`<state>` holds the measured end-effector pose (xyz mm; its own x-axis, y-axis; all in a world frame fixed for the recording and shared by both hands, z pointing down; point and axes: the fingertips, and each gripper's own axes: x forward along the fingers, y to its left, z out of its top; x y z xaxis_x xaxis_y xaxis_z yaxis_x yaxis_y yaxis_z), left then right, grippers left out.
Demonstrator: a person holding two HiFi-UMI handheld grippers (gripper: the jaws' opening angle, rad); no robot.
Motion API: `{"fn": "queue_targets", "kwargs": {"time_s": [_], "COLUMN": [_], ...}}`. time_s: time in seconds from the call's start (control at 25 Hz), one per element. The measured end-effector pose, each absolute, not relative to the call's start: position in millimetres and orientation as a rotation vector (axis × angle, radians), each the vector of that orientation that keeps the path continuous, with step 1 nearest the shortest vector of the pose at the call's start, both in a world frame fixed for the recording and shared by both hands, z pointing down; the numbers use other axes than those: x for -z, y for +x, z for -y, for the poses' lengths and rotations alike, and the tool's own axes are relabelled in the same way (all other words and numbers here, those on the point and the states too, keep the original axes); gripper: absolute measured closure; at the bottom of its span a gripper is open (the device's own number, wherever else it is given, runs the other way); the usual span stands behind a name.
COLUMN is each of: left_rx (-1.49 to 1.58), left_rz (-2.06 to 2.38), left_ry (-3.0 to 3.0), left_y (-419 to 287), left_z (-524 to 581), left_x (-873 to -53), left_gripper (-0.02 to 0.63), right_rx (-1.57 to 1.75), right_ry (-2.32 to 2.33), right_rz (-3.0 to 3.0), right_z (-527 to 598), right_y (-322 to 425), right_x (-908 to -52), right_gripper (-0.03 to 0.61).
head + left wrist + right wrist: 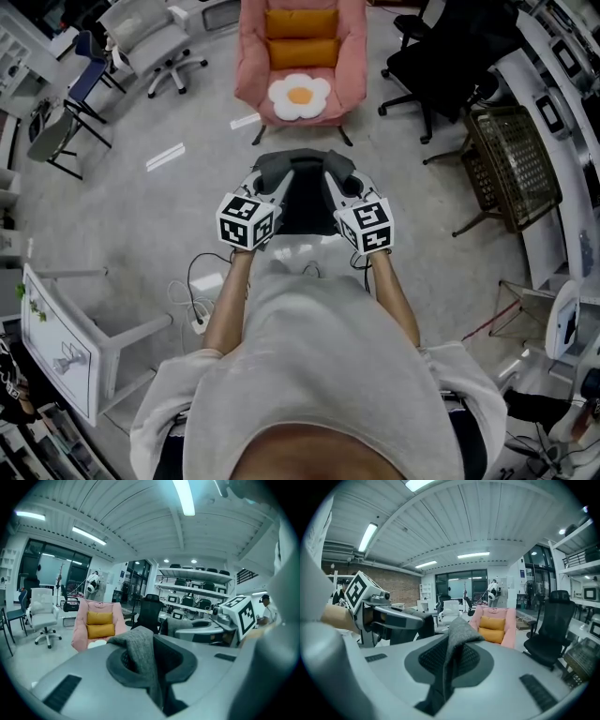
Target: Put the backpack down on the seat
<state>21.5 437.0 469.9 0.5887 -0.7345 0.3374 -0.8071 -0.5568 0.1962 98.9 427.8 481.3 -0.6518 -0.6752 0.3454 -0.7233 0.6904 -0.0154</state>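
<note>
Short of the pink armchair, over bare floor, I hold the backpack hanging between my two grippers. My left gripper is pinched nearly closed on a fold of grey woven fabric at one side of the bag's top, and my right gripper grips the other side the same way. Holding both sides keeps it level, I reckon, so it can go squarely onto the armchair's seat, where a fried-egg cushion lies. The bag is dark, with a lighter grey band along the edge nearest the armchair.
</note>
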Motion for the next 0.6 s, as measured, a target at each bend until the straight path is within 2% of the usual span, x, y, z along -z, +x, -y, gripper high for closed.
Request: {"fn": "queue_targets", "kwargs": {"time_s": [0.6], "left_rx": [-0.31], "left_rz": [1.207], "left_ry": [2.487], "left_y": [38.8], "left_z": [-377.4], "left_x": [-488.8], "left_gripper": [0.578], "right_rx": [-0.246], "right_ry": [1.113], "right_rz": [2.567], "right_z": [-367.1], "right_y": [115.0], "right_x": [-498.1], "right_gripper": [0.551]}}
